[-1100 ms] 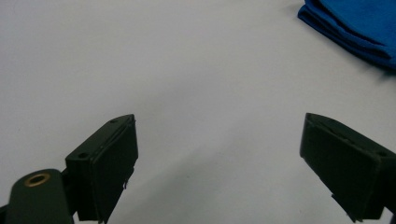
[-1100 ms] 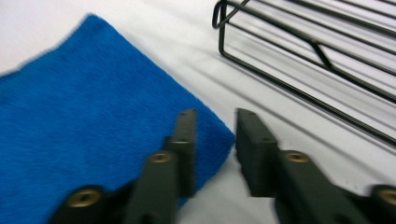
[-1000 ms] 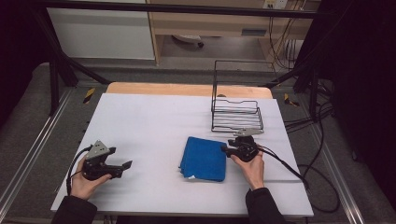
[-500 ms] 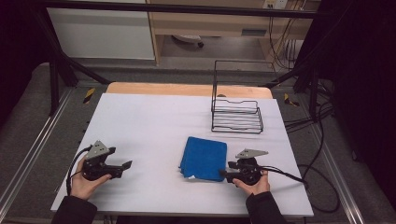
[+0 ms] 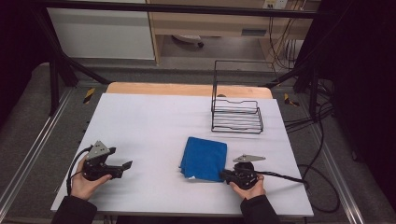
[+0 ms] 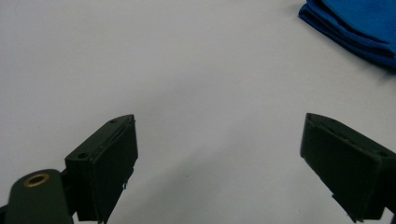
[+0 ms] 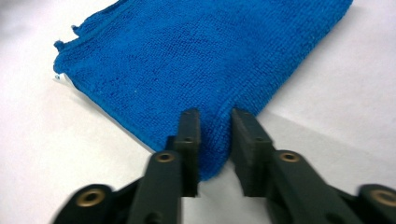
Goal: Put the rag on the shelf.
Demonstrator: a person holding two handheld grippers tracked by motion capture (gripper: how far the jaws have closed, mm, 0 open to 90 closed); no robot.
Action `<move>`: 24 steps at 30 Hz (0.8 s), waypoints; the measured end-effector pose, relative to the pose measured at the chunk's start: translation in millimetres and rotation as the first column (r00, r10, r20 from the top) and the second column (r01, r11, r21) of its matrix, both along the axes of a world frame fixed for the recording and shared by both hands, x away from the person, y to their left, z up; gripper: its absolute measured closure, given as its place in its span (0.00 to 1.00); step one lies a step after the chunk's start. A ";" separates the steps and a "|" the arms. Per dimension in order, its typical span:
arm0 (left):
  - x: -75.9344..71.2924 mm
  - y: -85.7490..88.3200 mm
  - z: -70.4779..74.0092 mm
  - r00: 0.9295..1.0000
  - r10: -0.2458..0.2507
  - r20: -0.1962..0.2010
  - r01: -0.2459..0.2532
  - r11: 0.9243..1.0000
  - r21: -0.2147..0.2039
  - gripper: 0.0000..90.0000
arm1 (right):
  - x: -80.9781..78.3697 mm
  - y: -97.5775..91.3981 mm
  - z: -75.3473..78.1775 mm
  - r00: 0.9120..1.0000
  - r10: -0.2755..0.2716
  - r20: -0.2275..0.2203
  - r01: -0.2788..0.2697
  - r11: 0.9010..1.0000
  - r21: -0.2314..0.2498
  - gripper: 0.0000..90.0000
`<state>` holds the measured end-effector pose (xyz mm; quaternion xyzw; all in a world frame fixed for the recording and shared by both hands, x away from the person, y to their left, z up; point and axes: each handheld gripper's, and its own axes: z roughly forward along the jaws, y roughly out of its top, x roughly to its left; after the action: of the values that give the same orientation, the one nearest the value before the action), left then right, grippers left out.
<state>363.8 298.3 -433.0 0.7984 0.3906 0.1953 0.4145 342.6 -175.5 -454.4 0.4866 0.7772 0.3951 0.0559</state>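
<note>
From the high view, a folded blue cloth (image 5: pixel 204 158) lies on the white table (image 5: pixel 154 121) near its front edge, with the right gripper (image 5: pixel 223 175) at its near right corner and the left gripper (image 5: pixel 126 165) resting well apart, probably waiting its turn. The left gripper view shows its jaws spread wide over bare table, the cloth (image 6: pixel 355 23) far off. In the right gripper view the jaws have just been closing and pinch the cloth's (image 7: pixel 210 60) corner, likely to lift or unfold it. A wire rack (image 5: pixel 236 114) stands behind.

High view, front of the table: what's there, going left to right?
Left claw → blue cloth → right claw, closed on the cloth's near right corner.
</note>
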 end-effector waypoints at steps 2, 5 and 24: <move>0.0 0.2 0.1 1.000 0.000 0.000 0.000 1.000 0.001 0.13 | -0.4 1.1 -0.1 1.000 -0.010 -0.011 0.010 1.000 0.019 0.95; 0.0 0.3 0.1 1.000 0.001 0.000 -0.001 1.000 0.000 0.13 | 0.1 -0.7 3.7 1.000 -0.016 -0.015 0.017 0.999 0.034 0.97; -0.1 -2.2 0.0 1.000 -0.008 -0.005 0.008 1.000 -0.002 0.13 | 5.7 -26.5 14.8 1.000 0.010 0.025 -0.009 0.999 -0.049 0.79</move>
<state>363.7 296.0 -433.0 0.8000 0.3888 0.1914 0.4150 348.3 -202.0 -439.7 0.4762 0.7881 0.3826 0.0758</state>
